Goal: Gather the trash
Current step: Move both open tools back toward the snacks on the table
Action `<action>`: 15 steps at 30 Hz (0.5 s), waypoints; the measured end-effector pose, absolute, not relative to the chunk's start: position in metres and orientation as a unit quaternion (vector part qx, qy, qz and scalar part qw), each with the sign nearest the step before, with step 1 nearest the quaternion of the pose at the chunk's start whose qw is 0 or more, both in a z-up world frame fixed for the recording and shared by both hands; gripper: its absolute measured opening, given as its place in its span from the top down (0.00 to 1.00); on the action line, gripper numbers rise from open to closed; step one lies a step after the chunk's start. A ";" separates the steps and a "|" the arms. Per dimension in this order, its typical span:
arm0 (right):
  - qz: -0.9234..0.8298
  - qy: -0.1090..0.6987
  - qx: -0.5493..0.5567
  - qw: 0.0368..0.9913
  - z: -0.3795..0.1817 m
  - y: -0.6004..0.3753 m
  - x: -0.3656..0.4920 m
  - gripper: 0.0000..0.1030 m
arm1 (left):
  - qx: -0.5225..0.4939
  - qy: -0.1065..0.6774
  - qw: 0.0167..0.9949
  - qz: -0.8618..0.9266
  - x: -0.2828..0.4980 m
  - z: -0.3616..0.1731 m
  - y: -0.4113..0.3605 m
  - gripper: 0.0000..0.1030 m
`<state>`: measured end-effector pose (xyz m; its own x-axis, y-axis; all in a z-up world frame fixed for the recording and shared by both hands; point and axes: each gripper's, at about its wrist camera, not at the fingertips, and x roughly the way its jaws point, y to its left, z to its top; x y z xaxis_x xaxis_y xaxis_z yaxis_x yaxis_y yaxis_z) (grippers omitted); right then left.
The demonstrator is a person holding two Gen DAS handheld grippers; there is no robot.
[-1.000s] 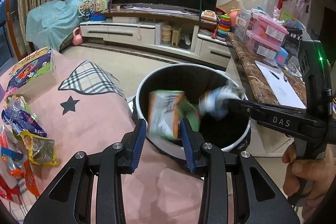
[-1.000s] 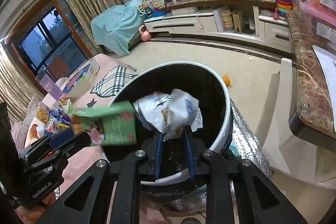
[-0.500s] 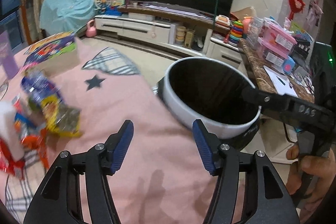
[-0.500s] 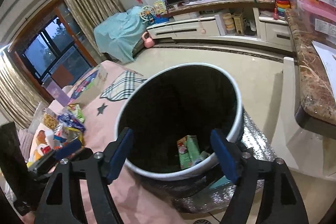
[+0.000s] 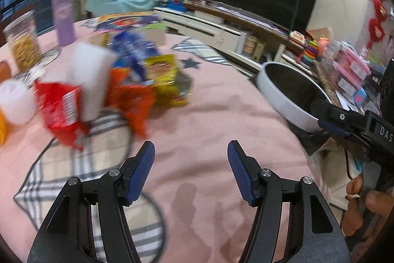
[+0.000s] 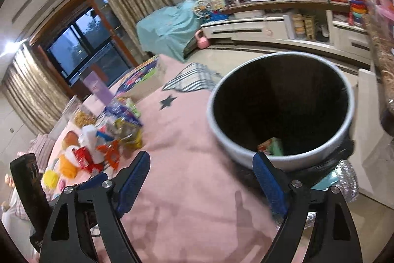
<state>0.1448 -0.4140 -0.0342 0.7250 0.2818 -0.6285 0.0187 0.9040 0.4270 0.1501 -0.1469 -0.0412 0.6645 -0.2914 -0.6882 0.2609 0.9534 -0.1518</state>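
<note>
A heap of snack wrappers lies on the pink tablecloth [image 5: 209, 115]: a red wrapper [image 5: 61, 110], an orange wrapper [image 5: 133, 102], a yellow wrapper [image 5: 165, 78] and a blue wrapper [image 5: 135, 51]. The heap also shows in the right wrist view [image 6: 106, 139]. My left gripper [image 5: 190, 159] is open and empty, above the cloth to the right of the heap. My right gripper [image 6: 202, 174] is open and empty beside the white trash bin [image 6: 246, 154], also in the left wrist view [image 5: 283, 100]. A green carton [image 6: 272, 146] lies inside the bin.
A white cup [image 5: 91, 80], a clear jar of snacks [image 5: 22, 43], a purple box [image 5: 64, 19] and a colourful box [image 5: 128, 19] stand on the table behind the heap. A TV stand [image 6: 270, 26] runs along the far wall. A marble counter [image 6: 379, 46] is right of the bin.
Both grippers opened and dropped the green carton and crumpled wrapper into the bin. Both then swung left, away from the bin, toward the wrapper heap.
</note>
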 end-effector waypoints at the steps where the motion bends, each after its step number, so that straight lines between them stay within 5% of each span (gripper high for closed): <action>1: 0.079 0.365 0.205 0.905 -0.035 -0.408 0.146 0.16 | -0.026 0.381 0.913 -0.144 0.149 -0.042 -0.138 0.39; 15: 0.139 0.391 0.181 0.892 -0.056 -0.332 0.159 0.16 | -0.074 0.383 0.918 -0.071 0.134 -0.052 -0.059 0.39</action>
